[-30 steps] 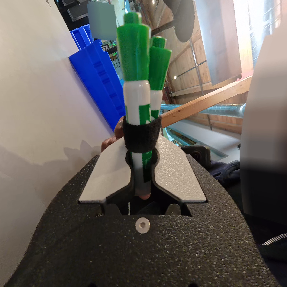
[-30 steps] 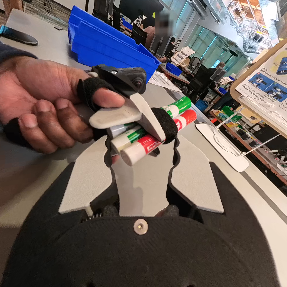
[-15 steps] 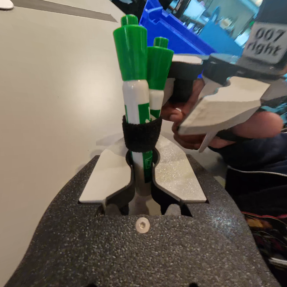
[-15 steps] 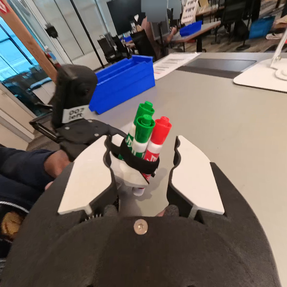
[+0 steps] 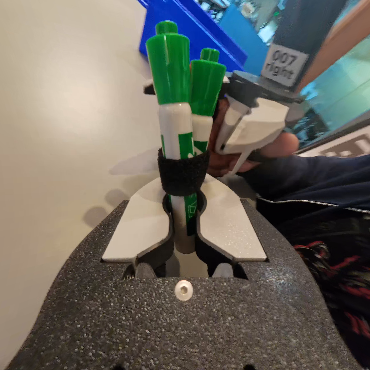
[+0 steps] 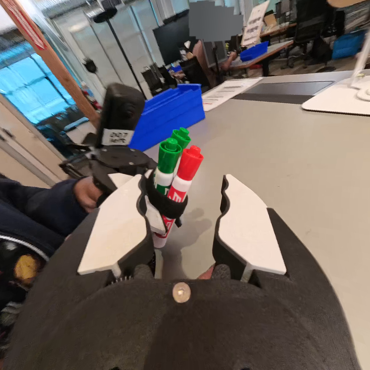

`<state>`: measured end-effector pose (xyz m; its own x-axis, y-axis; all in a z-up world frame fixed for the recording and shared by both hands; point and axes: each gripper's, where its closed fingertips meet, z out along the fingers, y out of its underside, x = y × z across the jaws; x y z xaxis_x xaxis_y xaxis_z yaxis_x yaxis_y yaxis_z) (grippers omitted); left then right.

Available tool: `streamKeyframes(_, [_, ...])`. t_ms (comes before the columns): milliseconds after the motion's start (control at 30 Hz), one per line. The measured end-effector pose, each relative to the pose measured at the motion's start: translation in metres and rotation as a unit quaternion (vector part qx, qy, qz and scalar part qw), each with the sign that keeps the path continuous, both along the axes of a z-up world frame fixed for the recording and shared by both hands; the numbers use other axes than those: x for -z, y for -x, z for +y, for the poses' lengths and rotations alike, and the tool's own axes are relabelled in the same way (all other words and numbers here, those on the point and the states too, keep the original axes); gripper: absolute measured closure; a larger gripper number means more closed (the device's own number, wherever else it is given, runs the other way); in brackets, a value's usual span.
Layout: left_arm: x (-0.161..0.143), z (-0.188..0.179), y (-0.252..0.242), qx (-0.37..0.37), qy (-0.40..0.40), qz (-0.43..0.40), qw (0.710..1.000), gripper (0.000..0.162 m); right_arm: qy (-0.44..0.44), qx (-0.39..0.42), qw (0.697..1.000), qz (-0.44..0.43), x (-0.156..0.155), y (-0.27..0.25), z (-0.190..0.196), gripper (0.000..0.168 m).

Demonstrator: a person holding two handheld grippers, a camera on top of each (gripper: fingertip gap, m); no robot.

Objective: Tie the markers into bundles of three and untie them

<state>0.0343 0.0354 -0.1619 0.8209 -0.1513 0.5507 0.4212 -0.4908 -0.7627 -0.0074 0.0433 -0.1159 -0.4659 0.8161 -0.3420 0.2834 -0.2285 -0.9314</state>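
Upright, the strapped marker bundle (image 5: pixel 181 124) sits clamped between the left fingers (image 5: pixel 146 216); the right fingers (image 6: pixel 245 218) gape apart.

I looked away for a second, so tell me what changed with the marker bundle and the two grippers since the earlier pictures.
The left gripper swung the marker bundle from lying sideways to upright over the table, bringing it closer to the right gripper.

Unchanged: the left gripper stays shut on the bundle, the black strap stays wrapped around all three markers, and the right gripper's fingers remain open, holding nothing.
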Motion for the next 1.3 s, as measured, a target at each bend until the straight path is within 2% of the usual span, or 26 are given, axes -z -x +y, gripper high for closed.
streamKeyframes(167, [-0.015, -0.005, -0.02, 0.085, -0.013, -0.146, 0.986, 0.142, 0.104, -0.109, 0.988, -0.041, -0.008, -0.01, -0.004, 0.102])
streamKeyframes(233, [-0.013, -0.007, -0.025, 0.106, -0.002, -0.151, 0.983, 0.142, 0.118, -0.13, 0.983, -0.057, -0.007, -0.009, -0.007, 0.106])
streamKeyframes(367, [-0.009, -0.005, -0.032, 0.117, 0.012, -0.138, 0.983, 0.142, 0.145, -0.155, 0.975, -0.067, -0.005, -0.008, -0.015, 0.133])
streamKeyframes(567, [-0.007, -0.001, -0.029, 0.11, 0.012, -0.133, 0.985, 0.142, 0.216, -0.144, 0.963, -0.072, -0.004, -0.006, -0.007, 0.15])
streamKeyframes(867, [-0.001, 0.003, -0.022, 0.092, 0.011, -0.125, 0.988, 0.142, 0.256, -0.124, 0.954, -0.09, 0.0, -0.002, -0.003, 0.152])
streamKeyframes(1100, [-0.009, -0.007, -0.022, 0.118, -0.02, -0.163, 0.979, 0.132, 0.312, -0.114, 0.937, -0.106, -0.003, 0.002, 0.004, 0.152])
streamKeyframes(1300, [-0.014, -0.007, -0.017, 0.104, -0.042, -0.16, 0.981, 0.138, 0.337, -0.112, 0.93, -0.097, -0.01, 0.003, 0.006, 0.151])
